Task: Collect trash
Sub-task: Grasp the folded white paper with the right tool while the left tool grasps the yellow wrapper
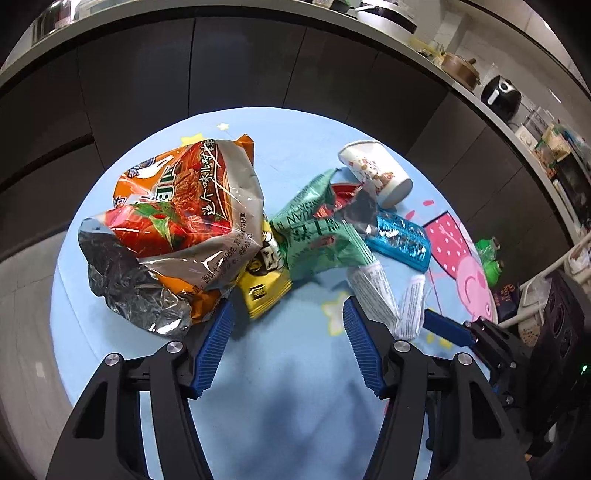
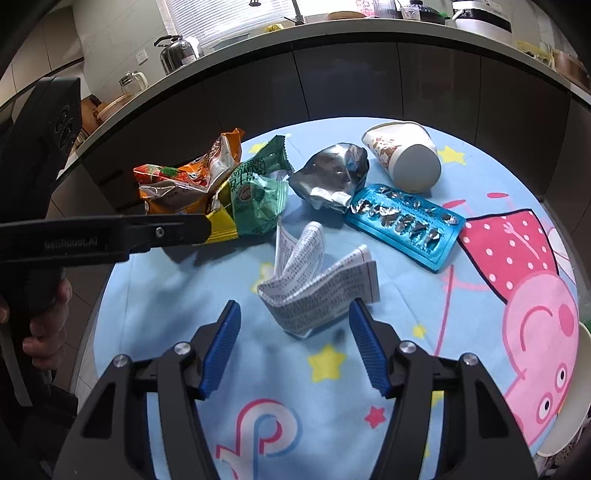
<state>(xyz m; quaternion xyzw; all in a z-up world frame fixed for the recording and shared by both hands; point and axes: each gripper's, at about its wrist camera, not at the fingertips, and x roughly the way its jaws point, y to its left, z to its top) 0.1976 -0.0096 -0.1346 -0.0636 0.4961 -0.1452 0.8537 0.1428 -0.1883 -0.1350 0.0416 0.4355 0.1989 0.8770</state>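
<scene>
Seven pieces of trash on round table (image 2: 332, 387) with pale blue cartoon-print cloth, dark cabinets (image 1: 258, 66) and cluttered counter (image 2: 332, 22) behind

Crinkled orange foil-lined bag (image 1: 177, 229), yellow packet (image 1: 264, 291), green wrapper (image 1: 317, 236), crumpled silver foil (image 2: 332, 177), blue blister pack (image 2: 406, 225), tipped paper cup (image 2: 406, 155), folded printed leaflet (image 2: 317, 284); left gripper (image 1: 288, 314) jaws apart, near yellow packet, holding nothing; right gripper (image 2: 295, 317) jaws apart, either side of leaflet's near end, contact unclear
</scene>
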